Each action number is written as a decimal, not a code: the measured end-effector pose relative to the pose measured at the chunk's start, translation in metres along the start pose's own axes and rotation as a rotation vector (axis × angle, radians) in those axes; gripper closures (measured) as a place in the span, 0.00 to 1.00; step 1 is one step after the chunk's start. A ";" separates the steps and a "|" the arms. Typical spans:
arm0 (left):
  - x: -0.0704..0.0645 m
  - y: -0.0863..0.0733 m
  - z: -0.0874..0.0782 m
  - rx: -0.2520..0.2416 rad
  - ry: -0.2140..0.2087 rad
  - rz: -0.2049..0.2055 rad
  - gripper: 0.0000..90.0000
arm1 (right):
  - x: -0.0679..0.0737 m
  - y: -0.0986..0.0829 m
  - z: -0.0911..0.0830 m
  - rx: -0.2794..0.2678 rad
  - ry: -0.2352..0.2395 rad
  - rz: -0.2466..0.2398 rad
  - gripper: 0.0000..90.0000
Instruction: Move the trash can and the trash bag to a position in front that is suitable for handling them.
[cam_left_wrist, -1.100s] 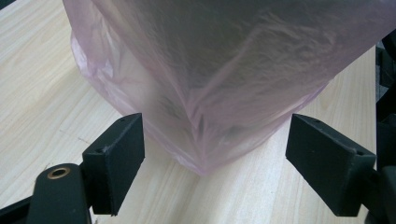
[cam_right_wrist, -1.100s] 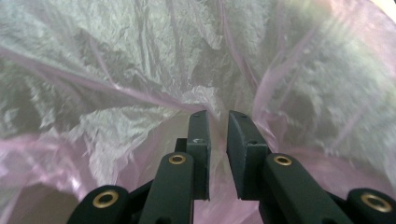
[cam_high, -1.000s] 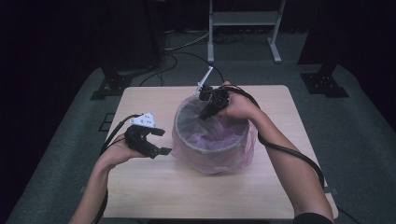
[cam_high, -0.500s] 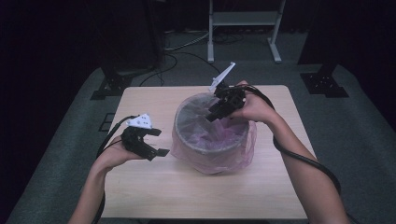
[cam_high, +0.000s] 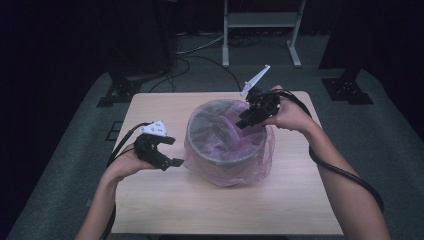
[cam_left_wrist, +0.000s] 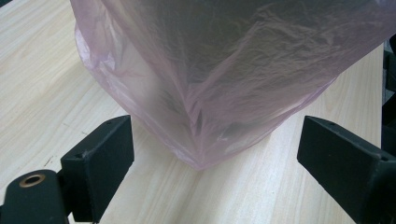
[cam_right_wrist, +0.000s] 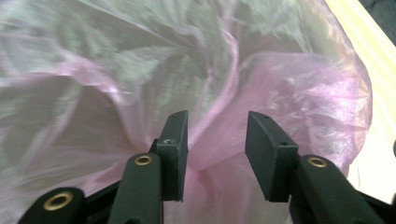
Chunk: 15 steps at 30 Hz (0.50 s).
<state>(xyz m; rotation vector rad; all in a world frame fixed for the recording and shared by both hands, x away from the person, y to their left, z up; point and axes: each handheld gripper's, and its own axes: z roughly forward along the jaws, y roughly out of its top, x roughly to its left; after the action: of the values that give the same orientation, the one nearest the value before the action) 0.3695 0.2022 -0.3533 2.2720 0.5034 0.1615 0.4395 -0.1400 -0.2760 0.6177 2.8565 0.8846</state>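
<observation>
You are lining the bin (cam_high: 225, 150) at mid-table with the pink bag (cam_high: 260, 150). Your right gripper (cam_high: 246, 120), jaws parted around a fold at the far rim, should pinch next; your left gripper (cam_high: 170, 152) waits released beside the bag

Left gripper (cam_left_wrist: 205, 186): two black jaws rose from the bottom edge, set wide apart, empty between. Bin (cam_left_wrist: 224, 56): wrapped in a translucent pink bag (cam_left_wrist: 210, 116), stood on the light wooden counter (cam_left_wrist: 42, 84); bag's creased lower fold touched the counter just beyond the jaws, between them. Counter's edge showed at upper right.
</observation>
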 end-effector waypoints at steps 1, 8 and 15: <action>0.000 0.000 0.000 0.000 0.000 0.000 0.11 | 0.000 0.000 0.000 0.000 0.000 0.000 0.66; 0.004 -0.003 -0.001 -0.002 0.005 -0.009 0.11 | -0.012 0.007 0.020 0.026 -0.042 0.023 0.72; 0.003 -0.004 -0.004 -0.008 0.011 -0.013 0.11 | -0.020 0.015 0.029 0.033 -0.059 0.031 0.72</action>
<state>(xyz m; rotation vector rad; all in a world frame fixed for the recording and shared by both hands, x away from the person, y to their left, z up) 0.3696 0.2086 -0.3532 2.2611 0.5224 0.1696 0.4685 -0.1213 -0.2924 0.6823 2.8215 0.8115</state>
